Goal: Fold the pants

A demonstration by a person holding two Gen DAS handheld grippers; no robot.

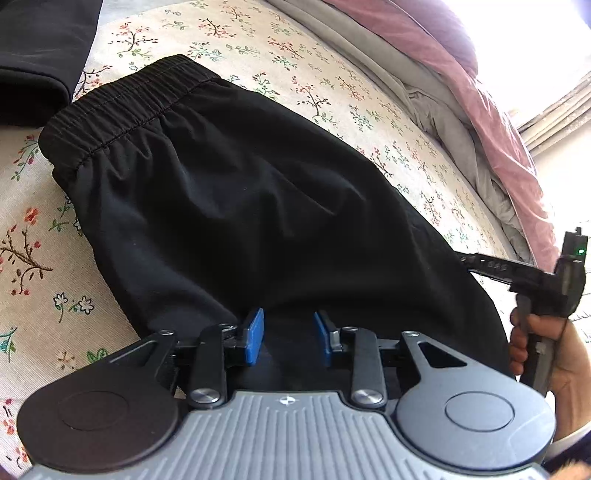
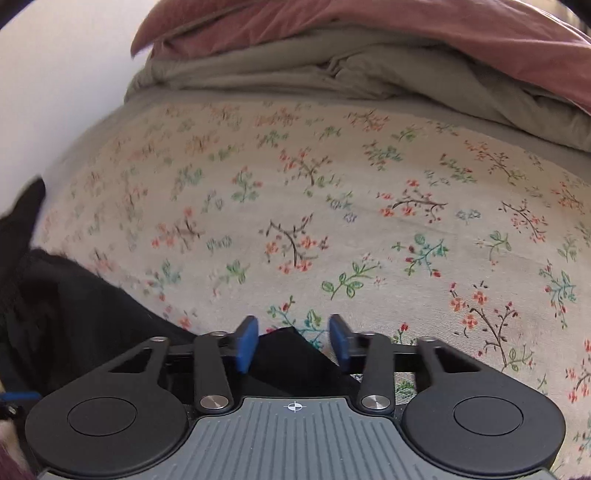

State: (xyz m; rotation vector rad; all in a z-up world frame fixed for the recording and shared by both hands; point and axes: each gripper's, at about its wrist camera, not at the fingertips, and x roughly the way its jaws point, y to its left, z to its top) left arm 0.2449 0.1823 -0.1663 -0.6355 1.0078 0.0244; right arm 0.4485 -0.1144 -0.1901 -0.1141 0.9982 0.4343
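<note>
Black pants lie flat on the floral bedsheet, with the elastic waistband at the upper left. My left gripper hovers low over the near edge of the pants. Its blue pads stand apart, with black cloth in the gap below them and no pinch showing. In the right wrist view, my right gripper is over a black corner of the pants. That corner pokes up between the separated pads. The rest of the pants runs off to the left.
A grey blanket and a pink blanket are piled along the far side of the bed. Another dark garment lies at the upper left. A person's hand holds the other tool at the right edge of the left wrist view.
</note>
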